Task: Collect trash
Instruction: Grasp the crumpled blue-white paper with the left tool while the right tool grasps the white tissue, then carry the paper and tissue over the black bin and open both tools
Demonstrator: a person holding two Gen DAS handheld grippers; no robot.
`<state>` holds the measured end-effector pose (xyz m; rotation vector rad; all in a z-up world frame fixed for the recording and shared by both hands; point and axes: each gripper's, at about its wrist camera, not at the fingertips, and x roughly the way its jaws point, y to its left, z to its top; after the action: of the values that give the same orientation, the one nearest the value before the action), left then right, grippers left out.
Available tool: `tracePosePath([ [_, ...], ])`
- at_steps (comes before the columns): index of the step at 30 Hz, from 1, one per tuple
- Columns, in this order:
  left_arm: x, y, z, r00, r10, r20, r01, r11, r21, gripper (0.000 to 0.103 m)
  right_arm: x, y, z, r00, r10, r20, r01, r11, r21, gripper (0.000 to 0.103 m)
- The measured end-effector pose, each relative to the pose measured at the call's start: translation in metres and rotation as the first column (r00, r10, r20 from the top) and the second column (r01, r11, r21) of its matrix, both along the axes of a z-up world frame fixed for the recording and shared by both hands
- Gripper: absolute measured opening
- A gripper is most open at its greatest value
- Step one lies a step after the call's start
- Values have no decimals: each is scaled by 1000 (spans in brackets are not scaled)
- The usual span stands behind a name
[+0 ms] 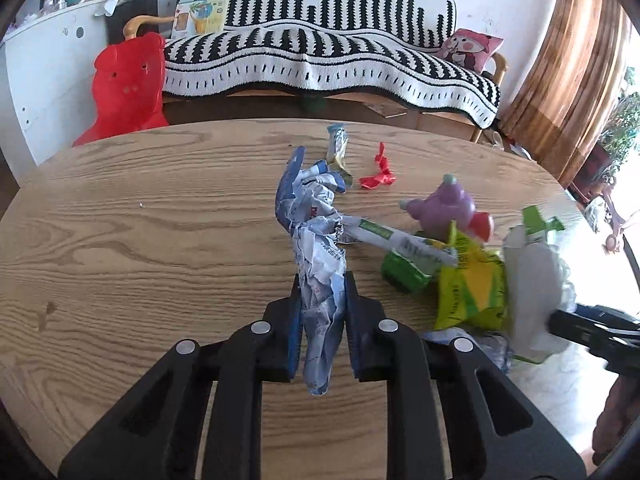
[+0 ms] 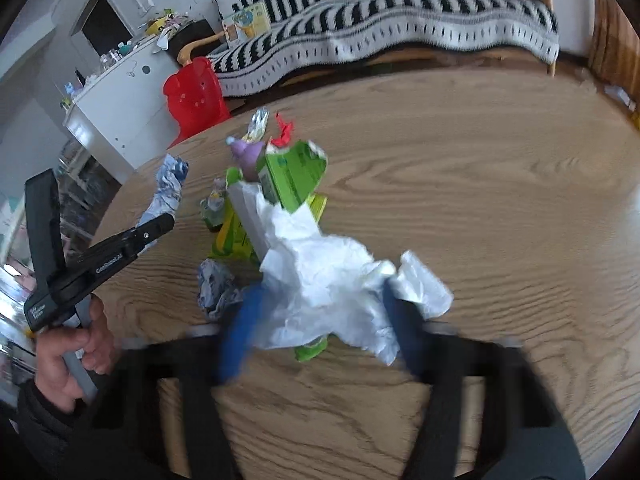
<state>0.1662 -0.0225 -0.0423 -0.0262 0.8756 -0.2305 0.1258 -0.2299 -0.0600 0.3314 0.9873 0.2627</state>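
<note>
- We see the crumpled blue-and-white paper at the centre of the left wrist view, standing up from the wooden table; its lower end sits between the blue pads of the left gripper, which press it from both sides, so this claw is clamped on the paper.
- In the right wrist view, the white tissue fills the lower centre of the frame, bunched between the blurred fingers of the right gripper; the claw looks closed on it, with tissue spilling out past both fingers.
- Just above the tissue in that view we find a torn green carton, and beside it a yellow-green wrapper.
- A second small ball of blue-white paper lies on the table at the left edge of the tissue.
- Further up the table we see a lilac toy figure, a red scrap and a small foil wrapper.
- At the lower left of the right wrist view, a hand grips the left gripper's handle.
- Behind the table, a red plastic chair stands at the upper left of the left wrist view, next to a sofa under a black-and-white striped throw.
</note>
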Motion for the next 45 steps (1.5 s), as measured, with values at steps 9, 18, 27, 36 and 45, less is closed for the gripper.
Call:
tracePosePath([
  [9, -29, -22, 31, 998, -49, 50, 50, 998, -23, 18, -42, -29, 34, 996, -25, 80, 19, 997, 80, 17],
  [18, -79, -104, 60, 970, -218, 106, 224, 973, -58, 18, -107, -87, 56, 983, -125, 132, 115, 990, 80, 15],
  [27, -125, -216, 61, 910, -404, 92, 411, 907, -94, 18, -176, -170, 60, 949, -289, 124, 283, 957, 64, 15],
  [36, -199, -353, 38, 778, -625, 53, 627, 772, -106, 18, -282, -299, 27, 835, -547, 55, 550, 832, -75, 15],
  [45, -268, -458, -8, 634, -774, -8, 771, 632, -78, 18, -357, -392, -49, 717, -687, -114, 677, 726, -121, 15],
])
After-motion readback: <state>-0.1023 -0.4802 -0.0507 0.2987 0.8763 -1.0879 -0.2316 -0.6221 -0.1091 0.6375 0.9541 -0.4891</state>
